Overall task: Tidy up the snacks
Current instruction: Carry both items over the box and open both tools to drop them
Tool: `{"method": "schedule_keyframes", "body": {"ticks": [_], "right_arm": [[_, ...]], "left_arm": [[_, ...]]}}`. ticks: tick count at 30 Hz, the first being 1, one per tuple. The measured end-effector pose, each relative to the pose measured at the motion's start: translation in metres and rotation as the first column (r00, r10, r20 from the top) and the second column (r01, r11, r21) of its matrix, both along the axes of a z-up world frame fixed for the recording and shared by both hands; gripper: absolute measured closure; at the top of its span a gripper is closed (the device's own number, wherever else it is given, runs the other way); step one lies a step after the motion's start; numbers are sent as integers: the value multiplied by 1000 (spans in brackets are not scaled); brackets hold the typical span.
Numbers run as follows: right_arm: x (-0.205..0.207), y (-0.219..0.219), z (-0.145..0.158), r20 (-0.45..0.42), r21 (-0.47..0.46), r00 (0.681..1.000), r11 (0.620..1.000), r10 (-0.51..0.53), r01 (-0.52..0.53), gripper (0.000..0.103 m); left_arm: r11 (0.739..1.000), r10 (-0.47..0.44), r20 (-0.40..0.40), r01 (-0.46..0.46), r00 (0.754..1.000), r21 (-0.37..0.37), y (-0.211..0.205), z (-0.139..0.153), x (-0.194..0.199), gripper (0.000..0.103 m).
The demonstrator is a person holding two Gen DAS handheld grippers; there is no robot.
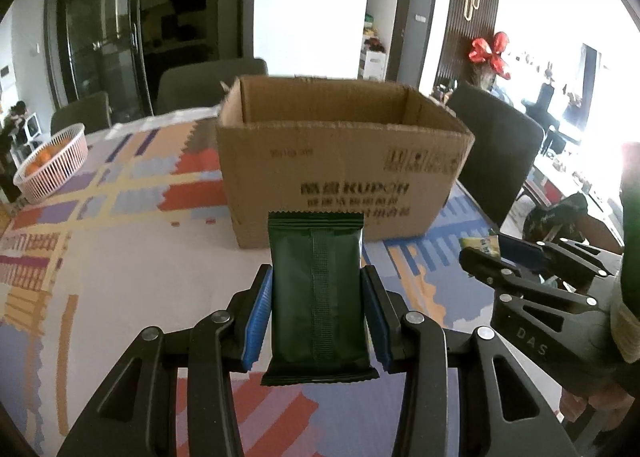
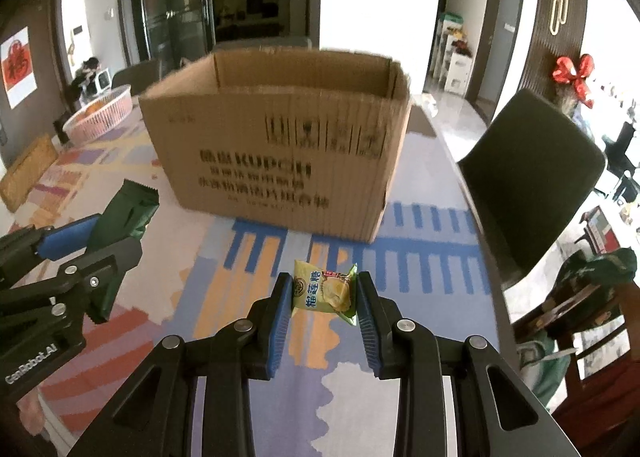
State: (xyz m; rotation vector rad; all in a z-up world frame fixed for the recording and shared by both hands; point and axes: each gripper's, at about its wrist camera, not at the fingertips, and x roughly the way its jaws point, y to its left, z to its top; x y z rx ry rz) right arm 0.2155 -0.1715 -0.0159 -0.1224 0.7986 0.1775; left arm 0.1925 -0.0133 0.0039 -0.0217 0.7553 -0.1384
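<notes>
The left gripper (image 1: pixel 317 289) pinches a dark green snack packet (image 1: pixel 318 293) upright between its blue pads, above the patterned tablecloth (image 1: pixel 120 257); the right gripper (image 2: pixel 323 291) is clamped on a small yellow candy packet (image 2: pixel 325 291), also off the cloth; both face the open cardboard box (image 1: pixel 340 161), which stands on the table just beyond them; a pink basket (image 1: pixel 54 163) with oranges sits well to the left; dark chairs (image 2: pixel 532 185) ring the table.
</notes>
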Motion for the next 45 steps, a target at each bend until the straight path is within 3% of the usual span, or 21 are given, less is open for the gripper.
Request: {"method": "schedule_keyframes", "body": {"ticks": [17,31,38,45], "right_arm": [[11,2,64,145,61,989,998,-43,35,70],[36,8,110,245,78,968,996,-59,41,70],[54,14,123,267,56,962,998,-55,42,70],[84,22,132,251,47,967,998,-47,36,70]], "left_arm": [[1000,22,160,-24,987,11,7,63,13,60],[999,24,259,-31,966,26,9,108,45,60],[999,13,256,-24,967,37,8,115,72,60],[1000,12,199,-17,980,25,12,109,103,60]]}}
